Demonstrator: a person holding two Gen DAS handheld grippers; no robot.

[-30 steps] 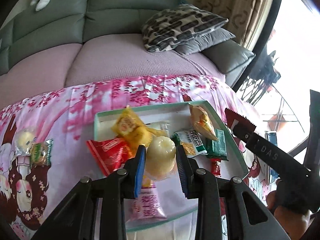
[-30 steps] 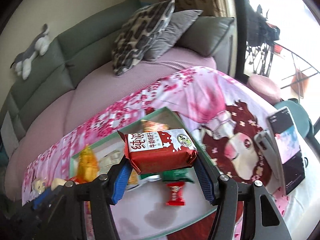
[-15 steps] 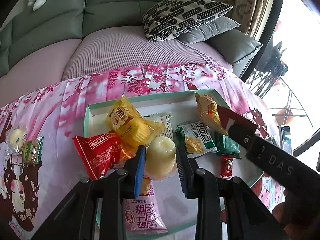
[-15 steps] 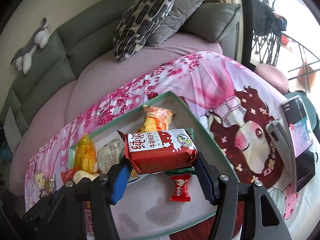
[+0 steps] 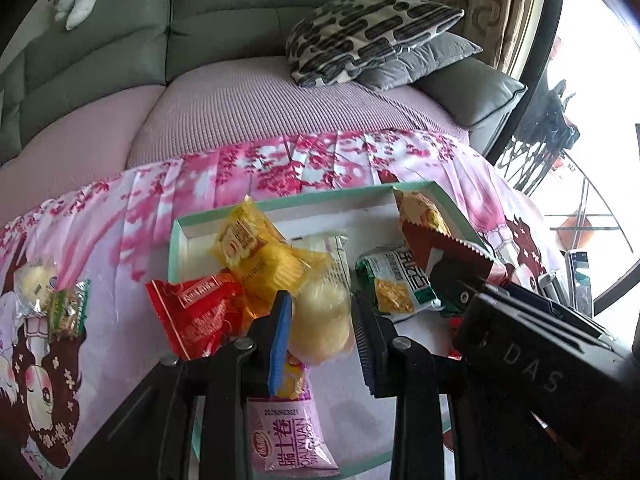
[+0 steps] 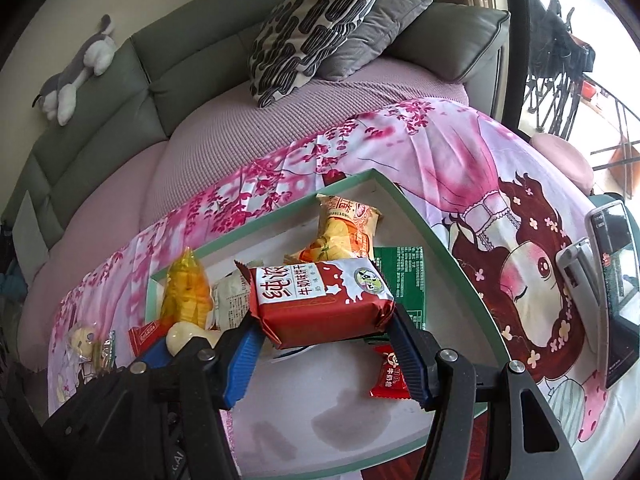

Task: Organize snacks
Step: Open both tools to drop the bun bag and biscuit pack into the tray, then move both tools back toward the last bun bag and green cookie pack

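Item: both loads came lower over the green tray (image 6: pixel 448 240) within the last second; your left gripper (image 5: pixel 322 320) stayed clamped on the pale jelly cup (image 5: pixel 320 326), your right gripper (image 6: pixel 324 336) on the red biscuit pack (image 6: pixel 320 300). Judged ready to set down among the packets there. Surface: pink printed cloth (image 5: pixel 224 176); grey sofa (image 5: pixel 240 12), cushions and window behind.
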